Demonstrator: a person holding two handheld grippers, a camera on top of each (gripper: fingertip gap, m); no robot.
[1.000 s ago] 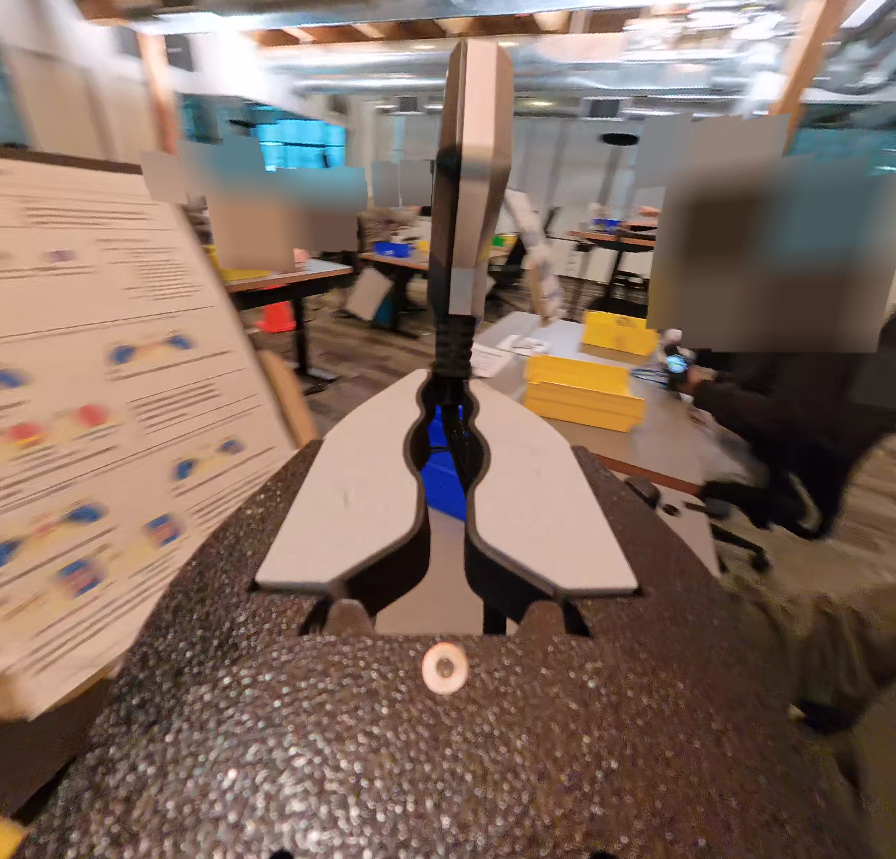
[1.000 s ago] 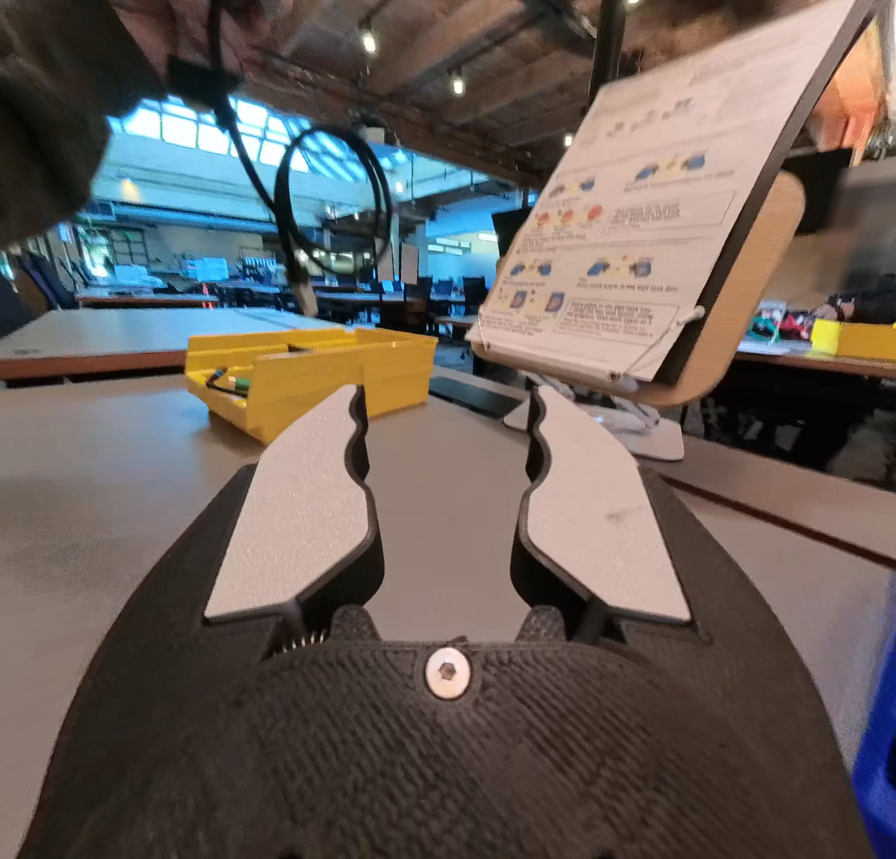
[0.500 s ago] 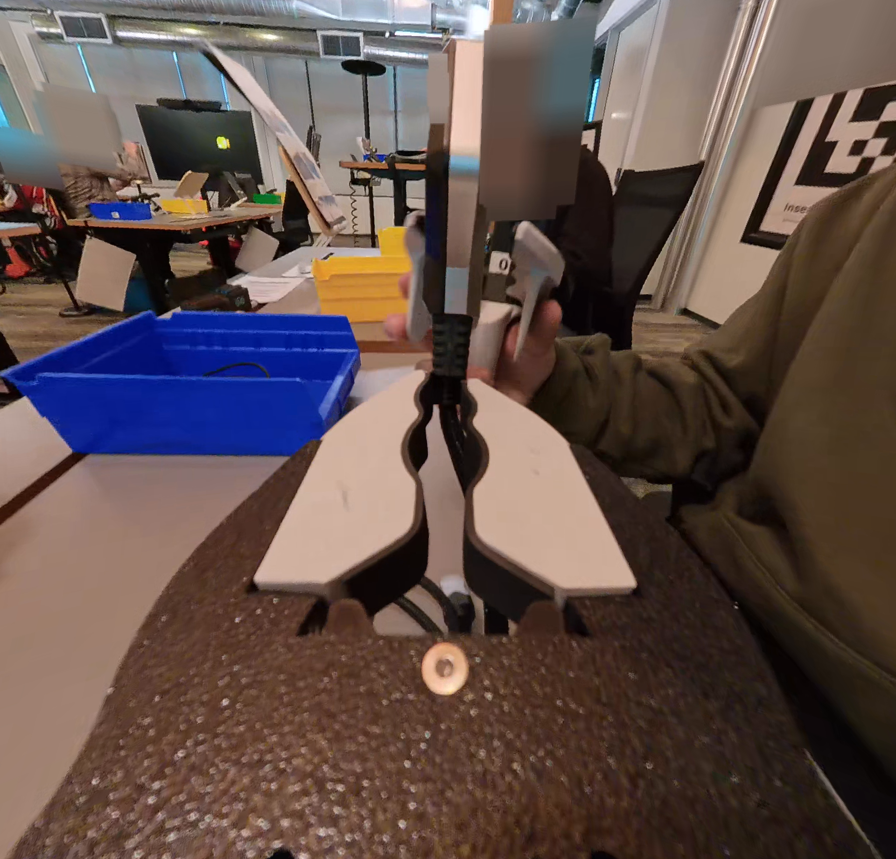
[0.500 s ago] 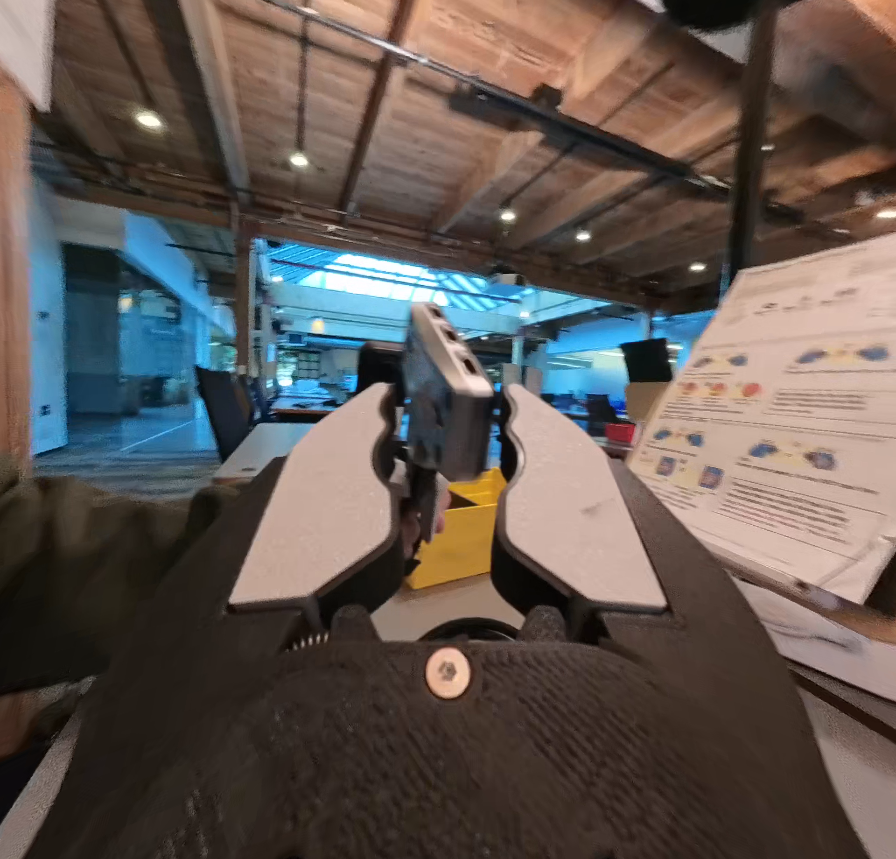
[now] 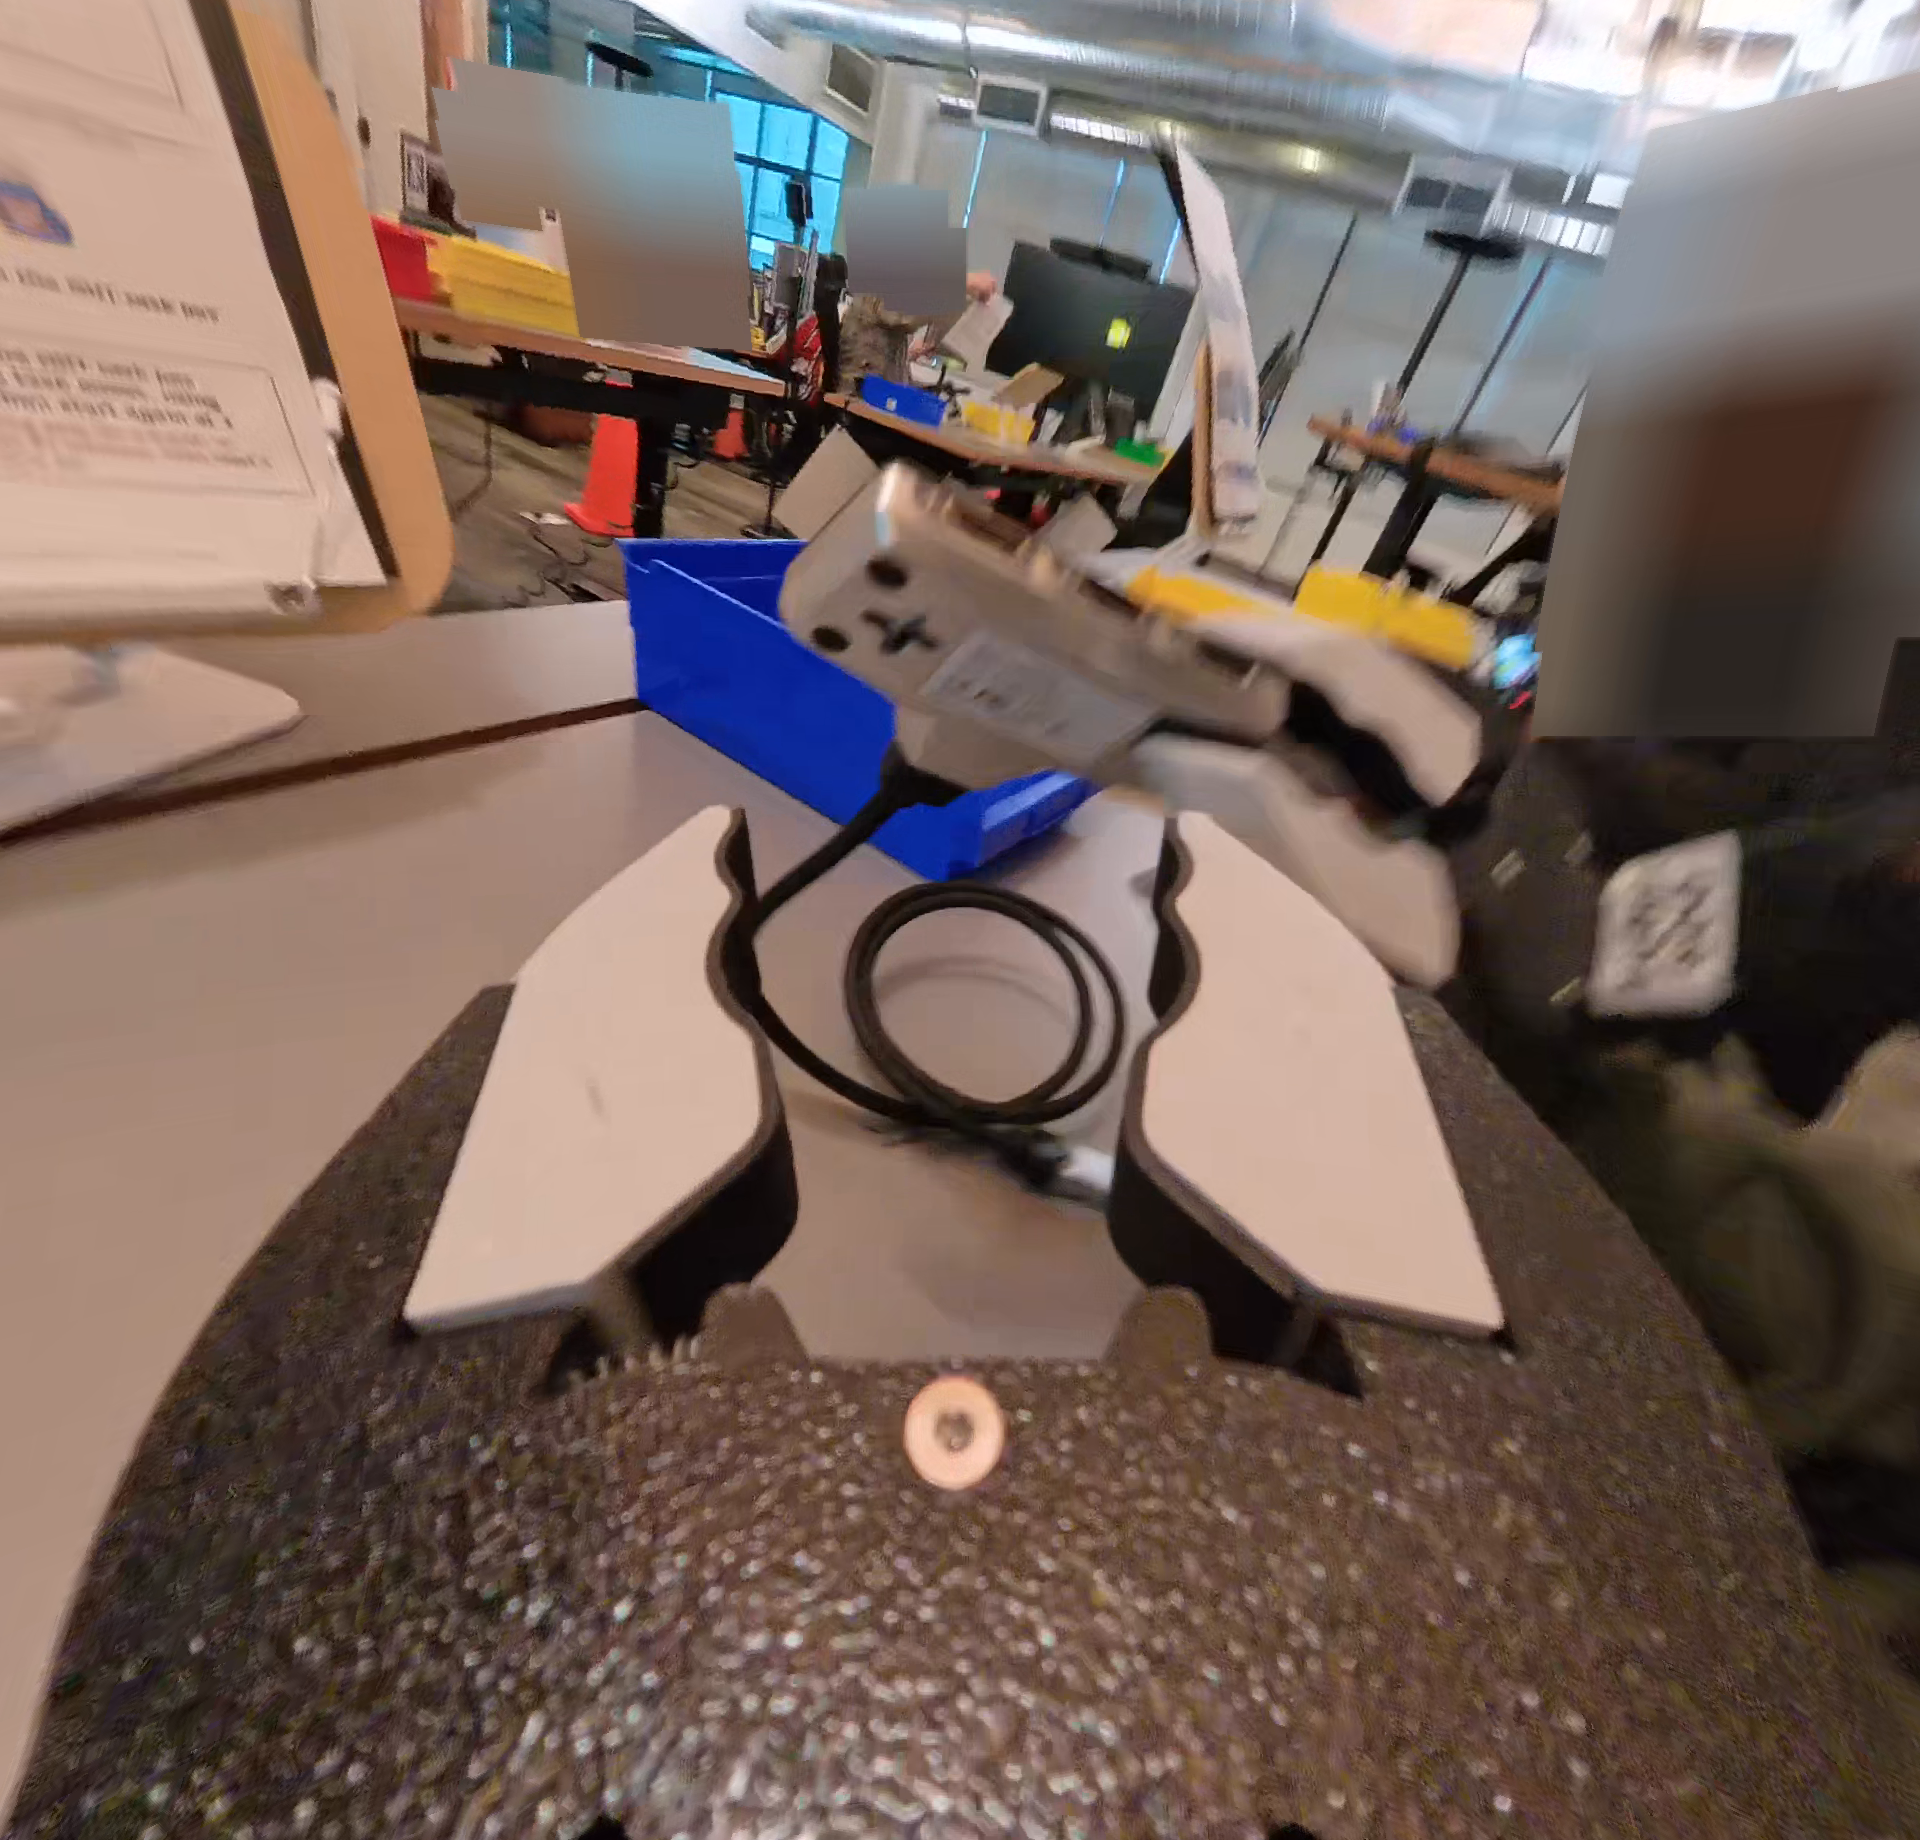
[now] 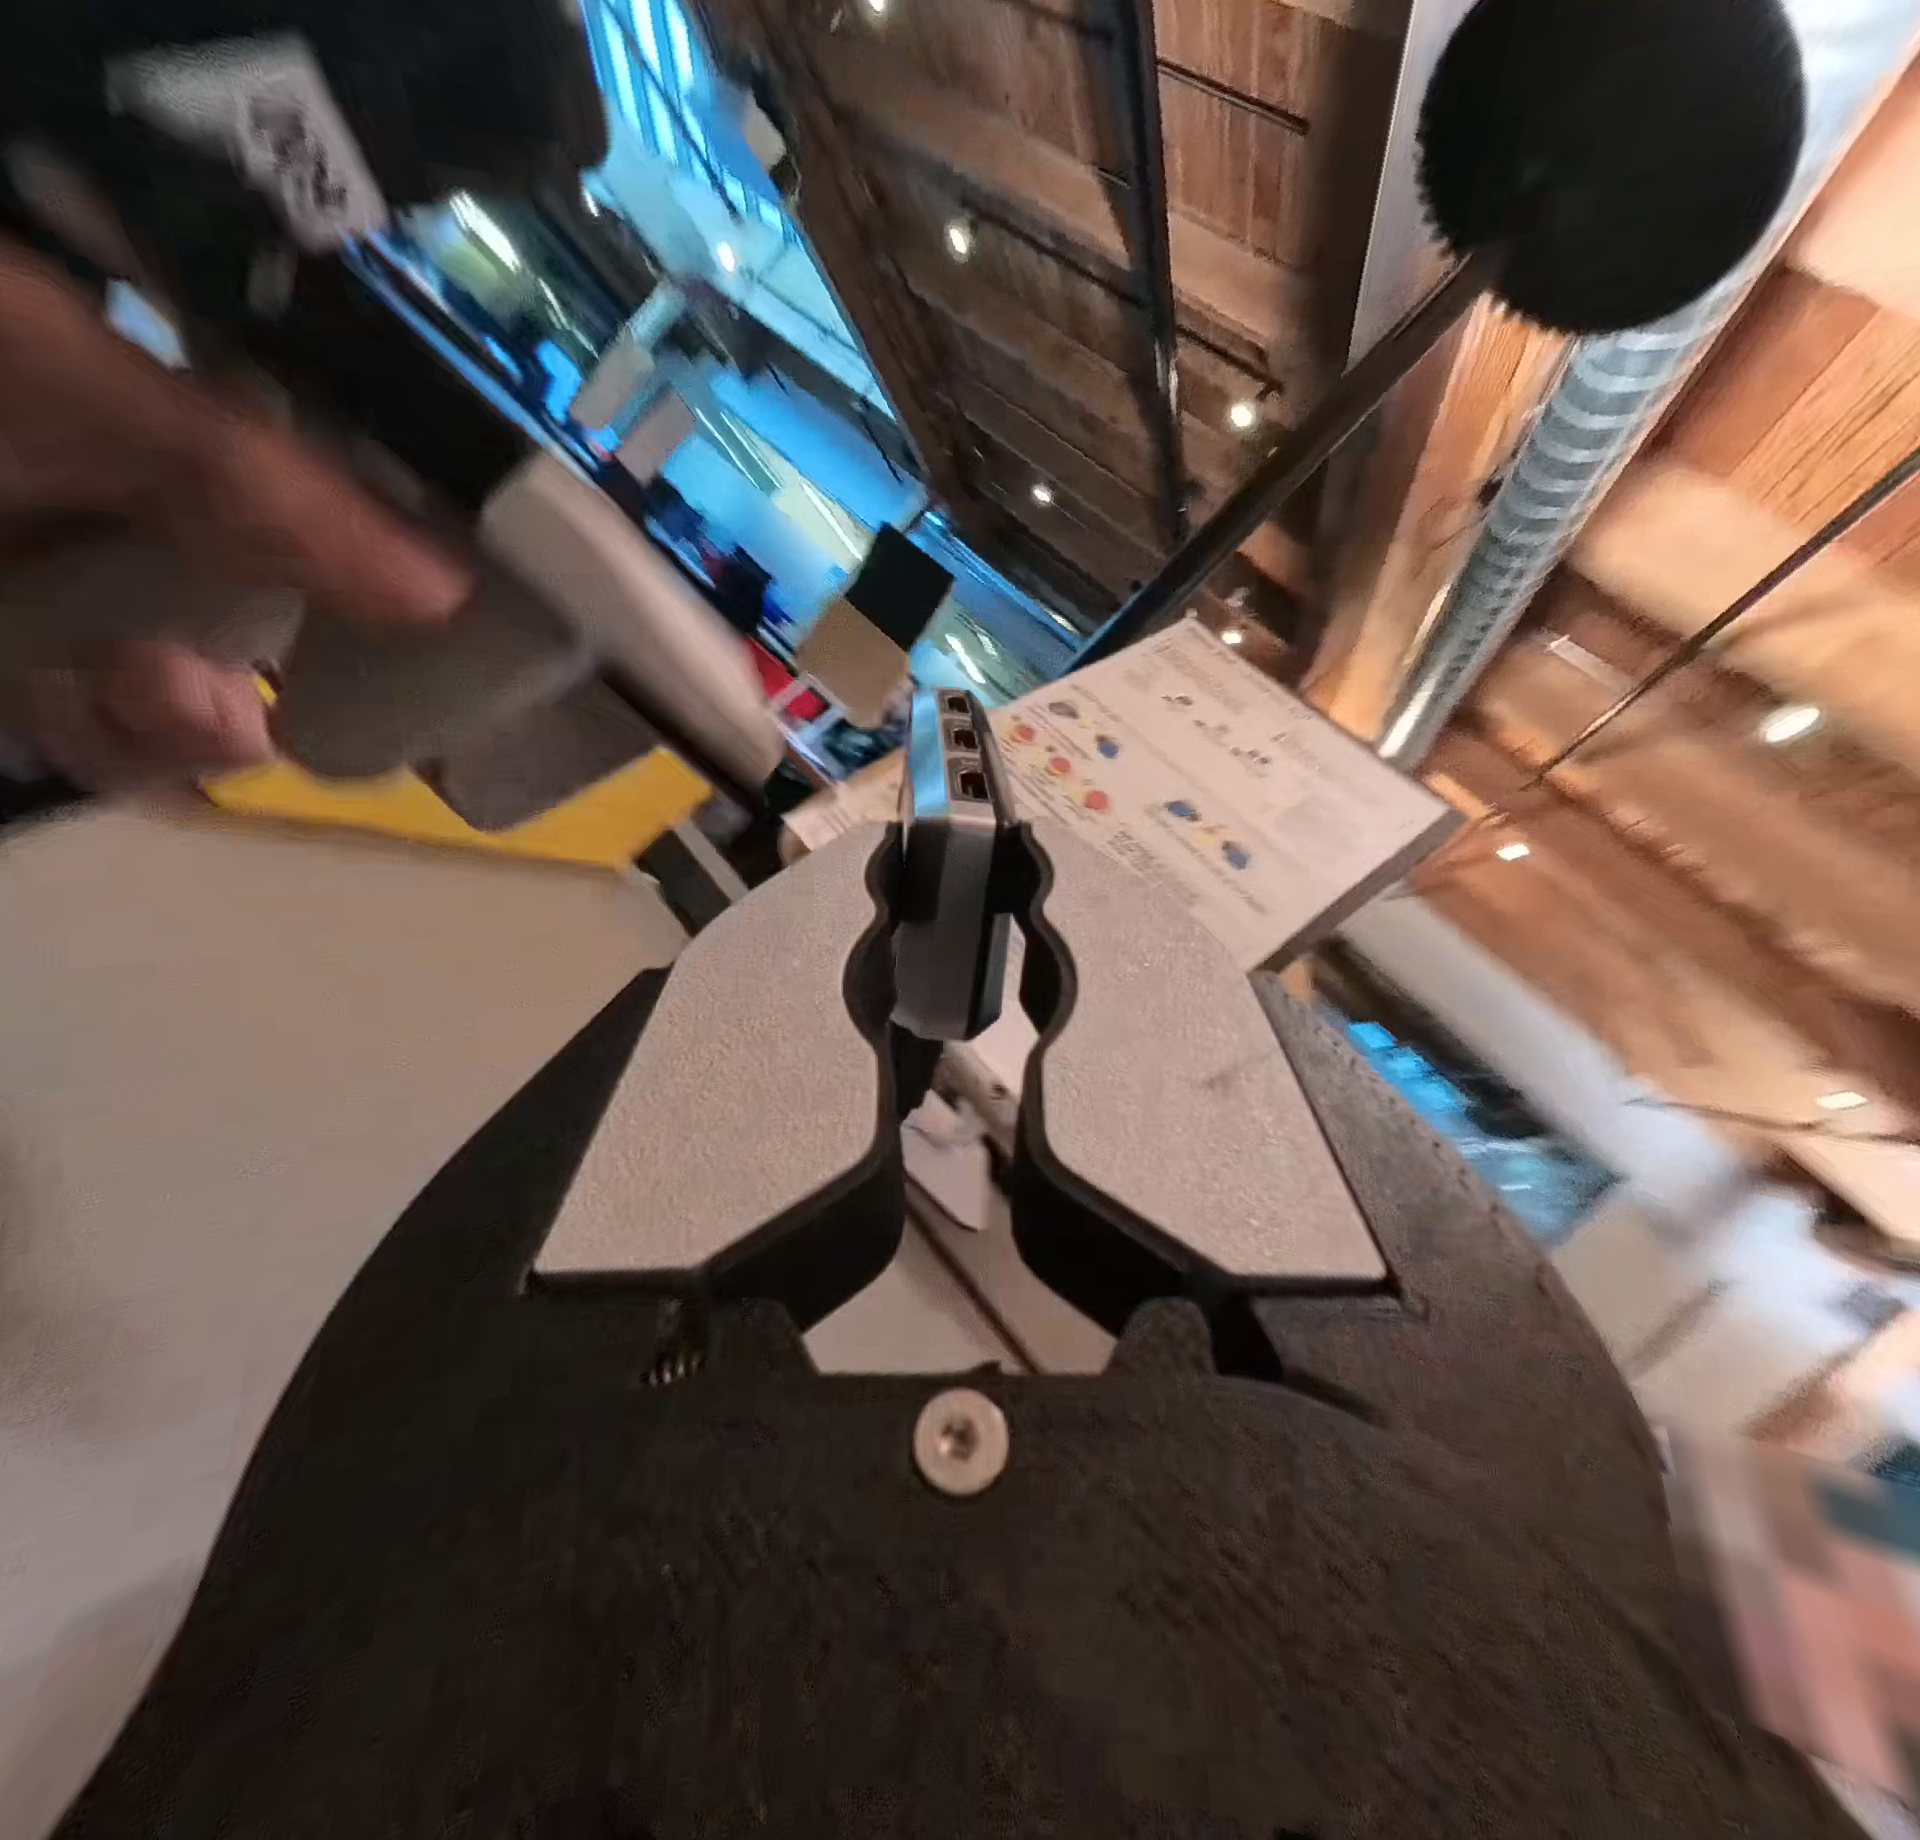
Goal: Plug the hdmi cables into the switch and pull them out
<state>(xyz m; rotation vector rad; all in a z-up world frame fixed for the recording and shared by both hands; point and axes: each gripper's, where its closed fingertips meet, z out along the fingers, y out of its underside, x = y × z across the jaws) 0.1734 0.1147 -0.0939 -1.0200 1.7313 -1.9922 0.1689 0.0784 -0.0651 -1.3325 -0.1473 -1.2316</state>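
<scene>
The grey HDMI switch [image 5: 997,647] hangs tilted in the air above the table, its label side facing me. My right gripper [image 5: 1299,751] is shut on one end of it. In the right wrist view, my right gripper [image 6: 951,840] clamps the switch [image 6: 956,751], whose row of ports points away. A black cable [image 5: 977,1001] runs from the switch down to a coil on the table, its plug end lying near my right finger. My left gripper [image 5: 951,834] is open and empty, low over the coil. It also shows blurred in the right wrist view [image 6: 520,647], in a hand.
A blue bin [image 5: 748,668] stands on the grey table [image 5: 260,959] behind the switch. An instruction board on a stand [image 5: 156,336] is at the left. A yellow bin [image 6: 447,814] lies beyond. A person's olive sleeve [image 5: 1787,1219] is at the right.
My left gripper, shut on the cable just below the switch, has opened and pulled back. My right gripper, open around the switch, has shut on it. The cable coil now lies on the table.
</scene>
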